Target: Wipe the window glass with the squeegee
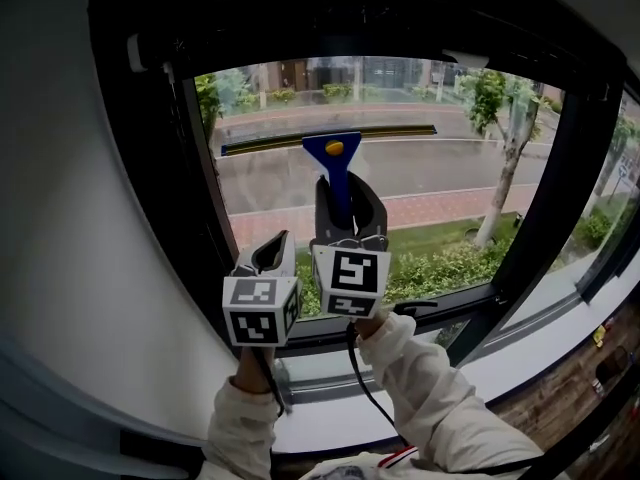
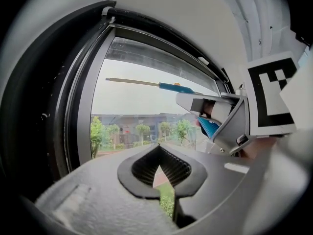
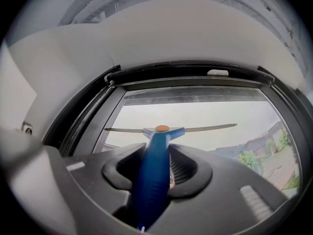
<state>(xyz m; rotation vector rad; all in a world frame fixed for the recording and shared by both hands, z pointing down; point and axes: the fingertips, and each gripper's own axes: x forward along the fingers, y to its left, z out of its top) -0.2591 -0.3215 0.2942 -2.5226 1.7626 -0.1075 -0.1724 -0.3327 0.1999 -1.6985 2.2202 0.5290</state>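
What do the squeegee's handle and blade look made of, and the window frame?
The squeegee handle looks like moulded plastic: glossy blue with a soft sheen. The blade is a thin dark strip with a yellowish edge, likely rubber in a holder, though too thin to be sure. The window frame is dark and matte, probably painted metal, possibly plastic.

Squeegee [image 1: 334, 150]: blade level across the upper middle of the window glass [image 1: 430, 173], handle running down into the right gripper [image 1: 349, 192].
Right gripper: below the blade, in front of the glass, jaws clamped on the handle.
Left gripper [image 1: 275, 248]: just left of the right one, slightly lower, jaws together, nothing between.
Window frame [image 1: 172, 178]: around the glass.
Wall [image 1: 60, 218]: left of the frame.
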